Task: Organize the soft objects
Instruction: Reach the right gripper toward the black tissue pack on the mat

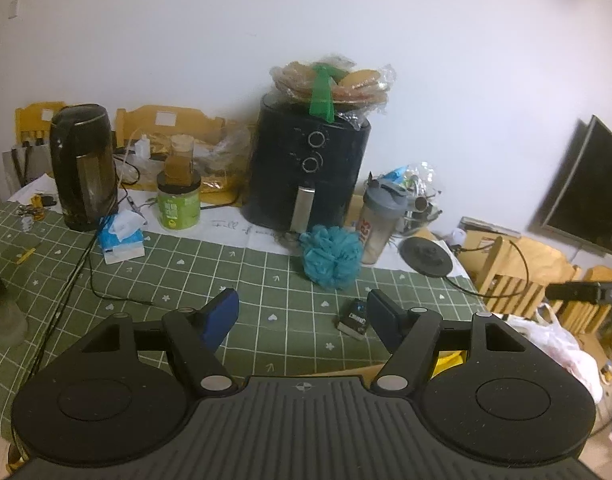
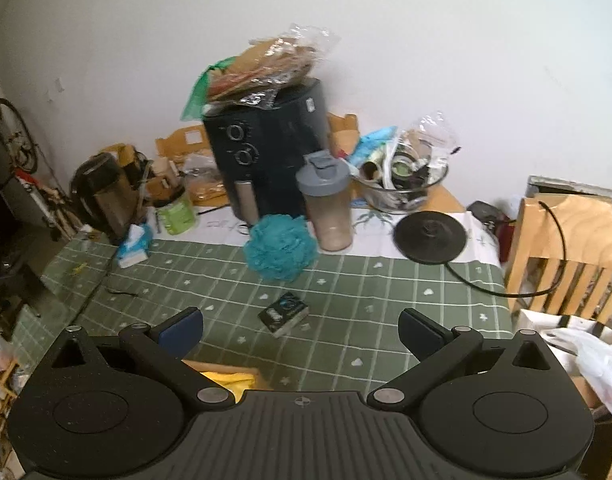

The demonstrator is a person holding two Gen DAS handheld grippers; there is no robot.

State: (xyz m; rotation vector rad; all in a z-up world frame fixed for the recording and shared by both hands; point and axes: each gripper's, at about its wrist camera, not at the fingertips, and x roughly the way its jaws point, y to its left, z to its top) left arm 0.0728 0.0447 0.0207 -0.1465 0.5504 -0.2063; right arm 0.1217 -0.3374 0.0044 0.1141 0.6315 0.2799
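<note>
**Blue bath sponge seen on the green table, both grippers empty**

At the far left of the table (image 1: 233, 280), a dark kettle (image 1: 83, 168) was seen, with a tissue pack (image 1: 121, 238) just in front of it and a green tub (image 1: 178, 204) to its right. A black air fryer (image 1: 306, 168) was placed near the middle at the back, and a bag of flat breads (image 1: 338, 82) was laid on top of it. The blue bath sponge (image 1: 332, 256) was found on the checked cloth, just in front of the fryer and touching, or nearly touching, a shaker bottle (image 1: 380, 224) on its right. A small dark box (image 1: 356, 318) was seen nearer, apart from the sponge. Further right, a round black kettle base (image 1: 426, 256) was set, and a wooden chair (image 2: 574, 248) was seen past the table's right edge.

The left gripper (image 1: 301, 314) was held above the near table with its fingers spread wide and nothing between them. The right gripper (image 2: 301, 334) was likewise held wide apart and empty, with the small box seen between its fingers, further off.
</note>
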